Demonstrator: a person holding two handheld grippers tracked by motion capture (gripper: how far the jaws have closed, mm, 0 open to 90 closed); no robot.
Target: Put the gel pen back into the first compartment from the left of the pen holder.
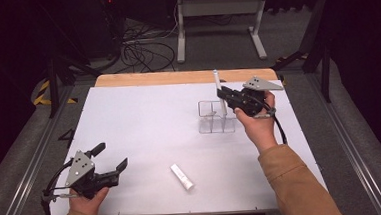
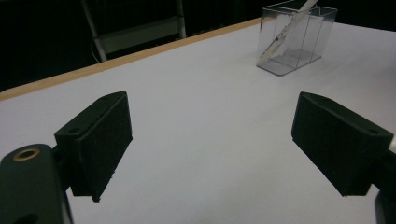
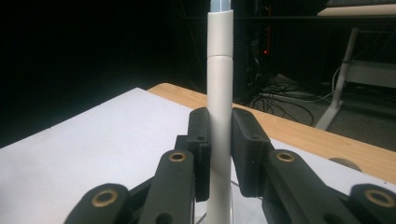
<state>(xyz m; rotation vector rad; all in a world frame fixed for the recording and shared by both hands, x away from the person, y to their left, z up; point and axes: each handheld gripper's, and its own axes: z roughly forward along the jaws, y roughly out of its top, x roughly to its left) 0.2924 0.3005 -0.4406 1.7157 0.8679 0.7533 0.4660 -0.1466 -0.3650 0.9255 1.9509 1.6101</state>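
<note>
A white marker (image 1: 217,82) stands upright with my right gripper (image 1: 222,93) shut on its middle, above a clear divided box (image 1: 215,118) at the table's right. In the right gripper view both pads of the right gripper (image 3: 219,136) press on the marker (image 3: 220,70). The left gripper view shows the marker (image 2: 284,33) slanting down inside the clear box (image 2: 312,35). A second white marker (image 1: 181,176) lies flat near the front edge. My left gripper (image 1: 112,156) hovers at the front left, open and holding nothing, and its wide-apart pads frame bare table in its own view (image 2: 222,140).
The white table (image 1: 144,120) has a wooden strip (image 1: 176,77) along its far edge. Beyond it are a white desk frame (image 1: 218,20) and tangled cables (image 1: 142,48) on the floor. A person's sleeve (image 1: 295,181) crosses the table's front right corner.
</note>
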